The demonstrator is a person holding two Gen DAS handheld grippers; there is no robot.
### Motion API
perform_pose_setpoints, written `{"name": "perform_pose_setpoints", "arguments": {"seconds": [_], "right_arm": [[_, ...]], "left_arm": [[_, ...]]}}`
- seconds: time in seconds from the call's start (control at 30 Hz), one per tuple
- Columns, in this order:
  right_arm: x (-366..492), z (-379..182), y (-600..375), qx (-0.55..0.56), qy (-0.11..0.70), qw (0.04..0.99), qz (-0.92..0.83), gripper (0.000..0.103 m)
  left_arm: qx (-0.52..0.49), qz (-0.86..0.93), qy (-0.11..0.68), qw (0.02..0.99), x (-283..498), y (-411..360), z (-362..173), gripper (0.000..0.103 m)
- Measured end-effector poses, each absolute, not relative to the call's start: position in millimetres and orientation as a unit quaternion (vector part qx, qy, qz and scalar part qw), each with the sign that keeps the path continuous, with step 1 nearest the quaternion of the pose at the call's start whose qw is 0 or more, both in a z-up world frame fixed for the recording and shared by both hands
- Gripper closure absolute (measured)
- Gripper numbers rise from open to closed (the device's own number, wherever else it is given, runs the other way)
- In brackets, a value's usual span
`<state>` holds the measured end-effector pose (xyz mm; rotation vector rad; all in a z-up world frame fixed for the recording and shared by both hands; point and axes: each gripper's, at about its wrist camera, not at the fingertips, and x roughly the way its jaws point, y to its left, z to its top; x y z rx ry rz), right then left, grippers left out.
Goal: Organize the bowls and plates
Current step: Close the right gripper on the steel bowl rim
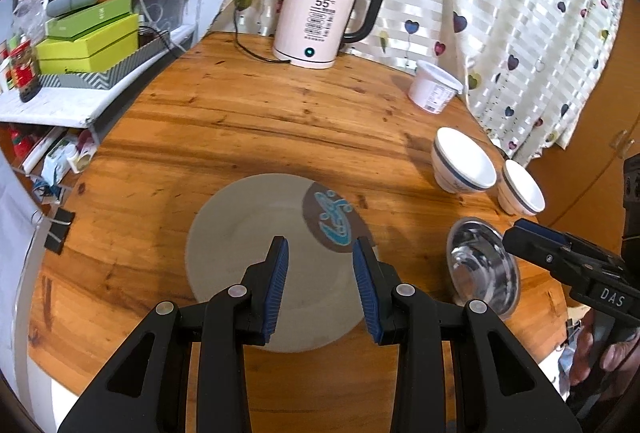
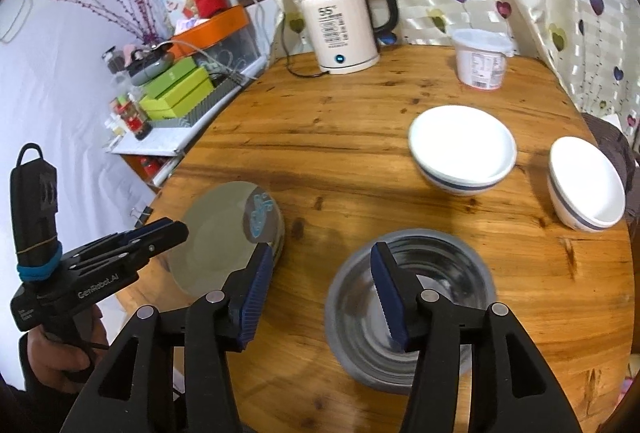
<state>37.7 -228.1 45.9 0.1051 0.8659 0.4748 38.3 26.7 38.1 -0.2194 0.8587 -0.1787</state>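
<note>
Hovering spread and empty, the right gripper [image 2: 320, 297] sits directly above the steel bowl [image 2: 412, 309], nearer it than the equally spread, empty left gripper [image 1: 320, 285] over the plate [image 1: 240, 233].

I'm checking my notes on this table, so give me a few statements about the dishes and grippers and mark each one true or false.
1. The steel bowl sits upright on the table. True.
2. The two white bowls are stacked together. False: they stand apart, side by side.
3. The left gripper holds the grey plate. False: its jaws are open above the plate, gripping nothing.
4. A kettle stands at the far edge. True.
5. The right gripper is open and empty. True.
</note>
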Motion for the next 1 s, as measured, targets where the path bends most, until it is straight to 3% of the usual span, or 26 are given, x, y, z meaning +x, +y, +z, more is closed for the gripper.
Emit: {"name": "perform_pose_setpoints", "arguments": {"seconds": [1.0], "right_arm": [[60.8,34.4,-297.3,0.108,0.424,0.886,0.154,0.052]], "left_arm": [[-0.066,-0.168,0.432,0.883,89.0,-51.5,46.8,0.068]]}}
